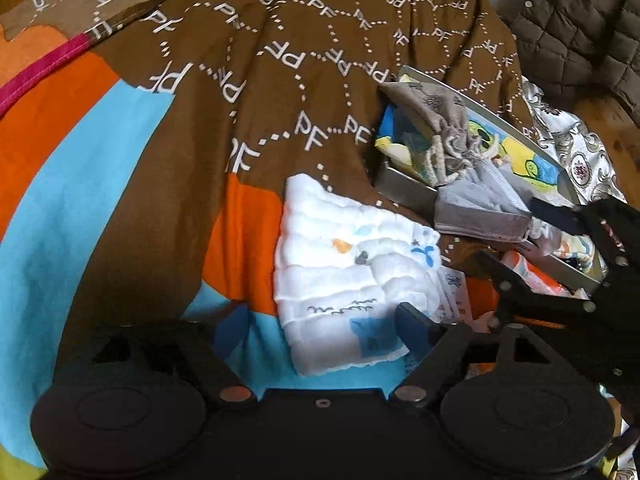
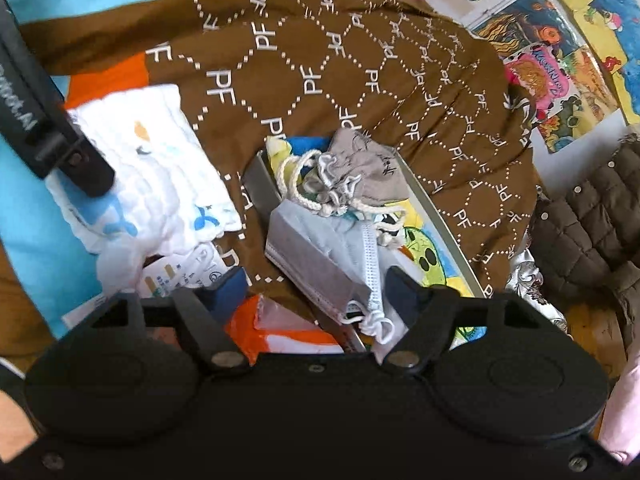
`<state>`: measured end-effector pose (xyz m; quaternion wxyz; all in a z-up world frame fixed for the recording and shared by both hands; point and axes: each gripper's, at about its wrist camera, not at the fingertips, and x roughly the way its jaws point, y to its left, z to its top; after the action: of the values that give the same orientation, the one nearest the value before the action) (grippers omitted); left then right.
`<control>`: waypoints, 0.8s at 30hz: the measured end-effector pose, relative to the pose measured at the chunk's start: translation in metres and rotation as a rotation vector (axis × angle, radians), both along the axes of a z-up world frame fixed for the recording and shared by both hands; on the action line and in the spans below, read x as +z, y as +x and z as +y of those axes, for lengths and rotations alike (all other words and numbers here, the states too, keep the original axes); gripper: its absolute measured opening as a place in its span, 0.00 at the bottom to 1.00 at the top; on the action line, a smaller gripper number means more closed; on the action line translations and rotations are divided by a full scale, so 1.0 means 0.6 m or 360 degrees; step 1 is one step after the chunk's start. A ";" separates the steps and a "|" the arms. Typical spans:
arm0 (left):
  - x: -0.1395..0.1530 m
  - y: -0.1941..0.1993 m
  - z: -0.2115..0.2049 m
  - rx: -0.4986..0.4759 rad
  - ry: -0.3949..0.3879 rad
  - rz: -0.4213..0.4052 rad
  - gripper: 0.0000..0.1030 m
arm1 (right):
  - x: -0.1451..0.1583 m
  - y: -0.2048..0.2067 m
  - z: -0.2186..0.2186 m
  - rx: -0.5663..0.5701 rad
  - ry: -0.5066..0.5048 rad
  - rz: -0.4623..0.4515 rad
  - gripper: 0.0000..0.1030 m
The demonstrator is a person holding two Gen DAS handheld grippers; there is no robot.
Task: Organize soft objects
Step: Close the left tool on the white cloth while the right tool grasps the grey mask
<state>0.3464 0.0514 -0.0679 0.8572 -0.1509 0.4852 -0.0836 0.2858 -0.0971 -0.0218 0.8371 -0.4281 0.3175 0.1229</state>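
**Two grippers poised over cloth and tray on a patterned bedspread**

In the left wrist view, a wide stretch of the bedspread [image 1: 248, 92] is seen, brown with orange and blue bands and a pink hem at the far left; these bands are only glimpsed in the right wrist view. From the right wrist view alone, cartoon pictures [image 2: 532, 56] on the wall are shown. A quilted dark jacket [image 1: 580, 20] appears at the right edge of both views.

The letters "PF" are printed repeatedly in white on the brown bedspread, joined by dotted lines. Small print is visible on a paper packet [image 2: 176, 272] beside the white cloth, but it is too blurred to be read.

The folded white muslin cloth [image 1: 348, 272] is laid on the bedspread, just left of the metal tray [image 1: 404, 182]. In the tray a grey drawstring pouch [image 2: 360, 176] and a grey face mask [image 2: 320, 252] are held, the mask hanging over the near rim.

The left gripper [image 1: 320, 330] is held apart, its right finger seemingly over the cloth's near corner, with nothing grasped. The right gripper [image 2: 316, 286] is likewise parted, with the mask's lower end lying between the fingers; no pinch can be seen.
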 end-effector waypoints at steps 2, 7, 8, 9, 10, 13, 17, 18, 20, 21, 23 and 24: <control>0.003 0.000 -0.002 -0.0003 0.0006 -0.0002 0.71 | -0.006 0.001 0.003 -0.0004 -0.0020 -0.0003 0.49; 0.003 0.001 0.001 0.0010 0.0048 0.0014 0.57 | -0.031 0.019 0.011 0.0005 -0.0092 -0.0045 0.30; 0.004 0.001 0.002 0.0011 0.0049 0.0016 0.56 | -0.032 0.018 0.010 -0.0002 -0.0102 -0.0052 0.28; 0.005 0.001 0.002 0.0012 0.0051 0.0019 0.55 | -0.035 0.020 0.011 -0.0008 -0.0113 -0.0058 0.28; 0.005 0.001 0.002 0.0011 0.0060 0.0023 0.54 | -0.039 0.020 0.012 -0.0011 -0.0125 -0.0064 0.26; 0.007 0.001 0.004 0.0003 0.0071 0.0026 0.49 | -0.052 0.018 0.014 0.0000 -0.0169 -0.0102 0.15; 0.008 0.000 0.012 0.0011 0.0043 0.0043 0.43 | -0.057 0.006 0.010 -0.0001 -0.0159 -0.0149 0.03; 0.009 0.000 0.014 0.0011 0.0030 0.0048 0.42 | -0.057 0.002 0.008 -0.0002 -0.0151 -0.0156 0.03; 0.011 -0.001 0.018 0.0007 0.0008 0.0054 0.41 | -0.058 -0.004 0.002 -0.0015 -0.0116 -0.0161 0.01; 0.012 -0.001 0.019 0.0003 -0.0001 0.0057 0.40 | -0.059 -0.008 0.000 -0.0019 -0.0092 -0.0166 0.01; 0.012 -0.001 0.025 0.0011 -0.0027 0.0073 0.39 | -0.057 -0.018 -0.004 -0.0028 -0.0045 -0.0177 0.00; 0.012 0.000 0.028 0.0022 -0.0047 0.0083 0.38 | -0.056 -0.023 -0.006 -0.0028 -0.0015 -0.0178 0.00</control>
<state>0.3462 0.0680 -0.0608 0.8424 -0.1691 0.5051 -0.0810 0.2718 -0.1007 -0.0553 0.8525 -0.4355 0.2746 0.0899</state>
